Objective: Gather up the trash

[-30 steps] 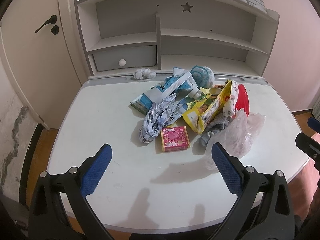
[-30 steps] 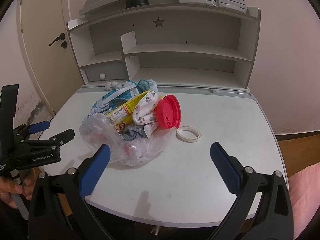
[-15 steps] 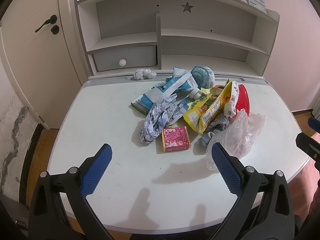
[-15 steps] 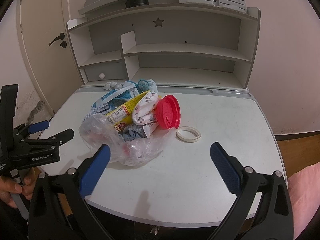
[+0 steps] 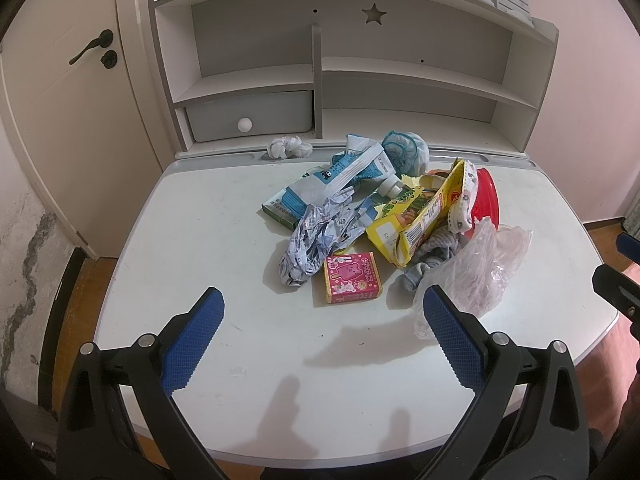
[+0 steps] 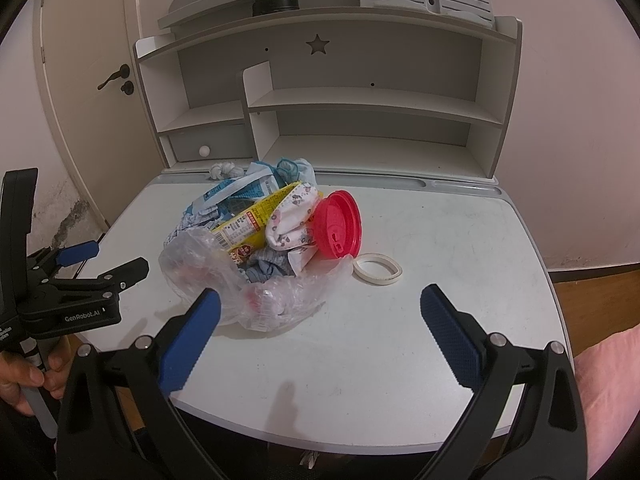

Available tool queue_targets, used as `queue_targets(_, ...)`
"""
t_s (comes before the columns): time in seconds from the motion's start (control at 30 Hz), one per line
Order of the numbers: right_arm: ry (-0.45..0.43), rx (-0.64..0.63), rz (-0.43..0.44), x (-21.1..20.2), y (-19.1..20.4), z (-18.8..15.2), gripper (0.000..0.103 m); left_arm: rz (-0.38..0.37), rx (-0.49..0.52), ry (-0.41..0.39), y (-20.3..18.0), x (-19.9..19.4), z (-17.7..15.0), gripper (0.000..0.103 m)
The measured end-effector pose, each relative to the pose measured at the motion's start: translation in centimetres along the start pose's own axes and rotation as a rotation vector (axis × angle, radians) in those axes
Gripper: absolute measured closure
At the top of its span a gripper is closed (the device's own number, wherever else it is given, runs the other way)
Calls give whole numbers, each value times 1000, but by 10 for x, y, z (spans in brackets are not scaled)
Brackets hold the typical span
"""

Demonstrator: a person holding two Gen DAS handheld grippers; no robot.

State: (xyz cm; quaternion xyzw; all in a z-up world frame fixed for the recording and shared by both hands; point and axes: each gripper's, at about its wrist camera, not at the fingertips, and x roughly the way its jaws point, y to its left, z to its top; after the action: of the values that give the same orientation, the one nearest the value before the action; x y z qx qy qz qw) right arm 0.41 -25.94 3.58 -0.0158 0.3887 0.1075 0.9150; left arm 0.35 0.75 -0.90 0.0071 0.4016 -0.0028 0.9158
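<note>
— Now, over the near edge of the pale grey rounded surface (image 5: 200, 240): left hand-held gripper (image 5: 320, 340), blue-padded fingers spread wide, nothing between them, clear of the surface.

— And the right hand-held gripper (image 6: 320, 328)?

— Same: spread wide, empty, above the near edge. Left finger (image 6: 188, 340) overlapping the crumpled clear plastic bag (image 6: 224, 276) in the right wrist view; touching or not, cannot tell.

— Trash?

— Heaped mid-surface, toward the back. Small pink carton with a bear-shaped ice pop print (image 5: 353, 277) nearest the left hand-held gripper, lying flat, just beside a crumpled blue-and-white printed paper wrapper (image 5: 316, 236). Behind those, a flattened blue-and-white carton (image 5: 320, 192) and a torn yellow cardboard box (image 5: 416, 216), tilted up on edge. Round red plastic lid (image 6: 337, 224) standing on edge against a white patterned cloth (image 6: 292, 216). Blue mesh bundle (image 5: 406, 150) at the back of the heap.

— Apart from the heap?

— White tape ring (image 6: 377, 267) flat on the surface just right of the red lid. Knotted white wad (image 5: 289, 146) in the groove at the rear edge, below the grey drawer with a white knob (image 5: 250, 120).
</note>
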Motion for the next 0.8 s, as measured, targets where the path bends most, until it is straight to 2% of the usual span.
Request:
queue_targets(0.6,14,-6,-4,5,2,1,6,-7,7,16,7,10,2,6)
queue_targets(0.7,25,-7,-4,11,0,2,6,-23,23,23,10,18,12,6)
queue_targets(0.8,34,-4,-6,18,-4,3,6,-7,66,11,15,31,34,6)
